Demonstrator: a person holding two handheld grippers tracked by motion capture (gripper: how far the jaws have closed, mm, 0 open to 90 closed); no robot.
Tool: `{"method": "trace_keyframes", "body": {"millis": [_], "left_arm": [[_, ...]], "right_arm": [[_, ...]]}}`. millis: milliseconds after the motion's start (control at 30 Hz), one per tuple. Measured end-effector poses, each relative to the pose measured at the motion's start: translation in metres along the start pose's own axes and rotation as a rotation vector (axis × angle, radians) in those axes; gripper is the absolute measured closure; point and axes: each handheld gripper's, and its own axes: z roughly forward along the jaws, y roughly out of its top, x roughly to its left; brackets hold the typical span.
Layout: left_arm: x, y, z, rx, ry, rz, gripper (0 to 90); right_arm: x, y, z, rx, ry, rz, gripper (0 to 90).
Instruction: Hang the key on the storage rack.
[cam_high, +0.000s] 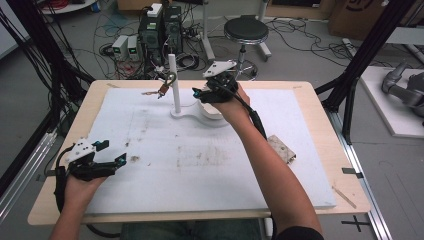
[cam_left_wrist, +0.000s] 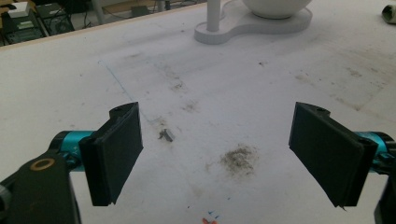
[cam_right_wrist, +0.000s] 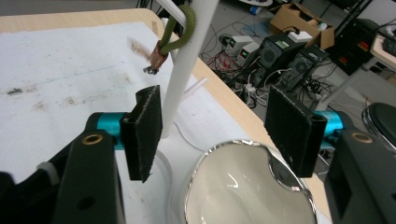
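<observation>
Green hook (cam_right_wrist: 180, 30) hangs on the white pole (cam_right_wrist: 184, 70), up past the open, empty right gripper (cam_right_wrist: 219, 135); left gripper (cam_left_wrist: 224, 154) waits open, far away.

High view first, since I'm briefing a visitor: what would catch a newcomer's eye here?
Probably the white stand at the far middle of the table, with an olive-green loop hanging from its post. The right tool, jaws open, hovers beside it over a white bowl; the left tool waits open, near-left.

A stand (cam_high: 192, 111) is sitting at the far middle of the bench (cam_high: 320, 165), its post (cam_high: 173, 82) standing left of its bowl (cam_high: 212, 109), a carabiner (cam_high: 169, 81) hanging on the post
</observation>
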Motion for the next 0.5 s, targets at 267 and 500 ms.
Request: {"method": "trace_keyframes", "body": {"millis": [267,500], "left_arm": [[-0.004,0.008,0.015,-0.015,-0.043,0.001,17.3],[-0.006,0.015,0.031,-0.035,-0.078,-0.009,17.3]], "right_arm": [[-0.005,-0.024,-0.024,0.003,-0.018,0.032,33.2],[-0.015,-0.053,-0.050,0.001,-0.046,0.079,30.6]]}}
